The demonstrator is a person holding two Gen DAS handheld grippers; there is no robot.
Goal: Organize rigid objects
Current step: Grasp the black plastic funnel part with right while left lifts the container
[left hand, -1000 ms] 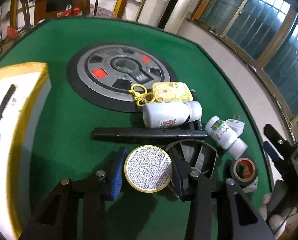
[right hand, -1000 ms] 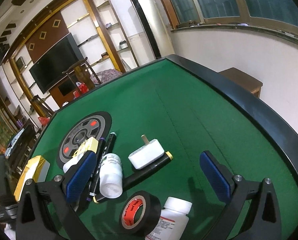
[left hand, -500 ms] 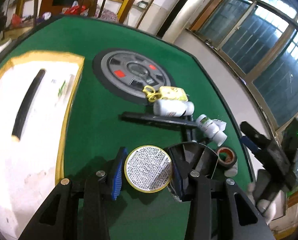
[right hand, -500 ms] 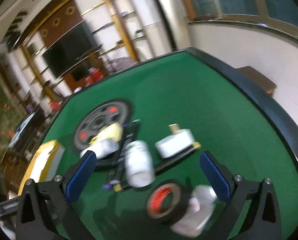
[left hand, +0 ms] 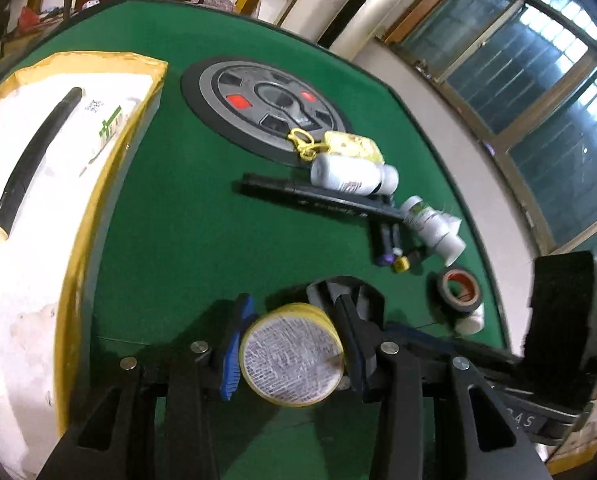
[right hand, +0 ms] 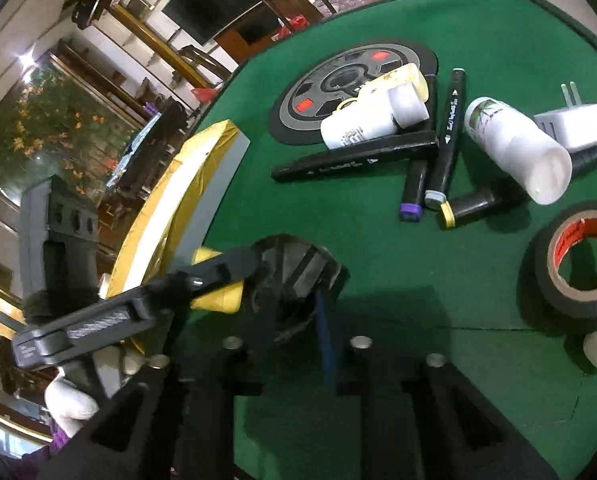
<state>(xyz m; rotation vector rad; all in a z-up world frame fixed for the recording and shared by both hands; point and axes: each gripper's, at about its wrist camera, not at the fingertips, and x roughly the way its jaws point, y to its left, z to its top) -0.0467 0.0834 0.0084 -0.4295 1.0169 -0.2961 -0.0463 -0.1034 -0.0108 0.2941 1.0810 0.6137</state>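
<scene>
My left gripper point(left hand: 292, 320) is shut on a round yellow tin point(left hand: 292, 360) with a printed face, held just above the green table. The same tin point(right hand: 218, 300) shows yellow between the left fingers point(right hand: 218, 268) in the right wrist view. Directly behind it sits a black fan-shaped piece point(right hand: 298, 264). My right gripper point(right hand: 318, 300) is shut, its blue pad pinching that piece's near rim. Its body point(left hand: 558, 312) reaches in from the right. A white box with a yellow rim point(left hand: 78, 240) lies at the left and holds a black marker point(left hand: 34, 152).
Further back lie a grey weight plate point(left hand: 258, 100), a yellow tin with a keychain point(left hand: 350, 146), two white bottles point(left hand: 346, 176) point(left hand: 434, 224), several black markers point(right hand: 450, 136), a white plug point(right hand: 574, 124) and a black tape roll point(right hand: 546, 276). A gloved hand point(right hand: 70, 400) holds the left gripper.
My right gripper swung down and to the left, away from the tape roll, and shut at the black fan-shaped piece. The left gripper carried the tin leftward, bringing the box further into view.
</scene>
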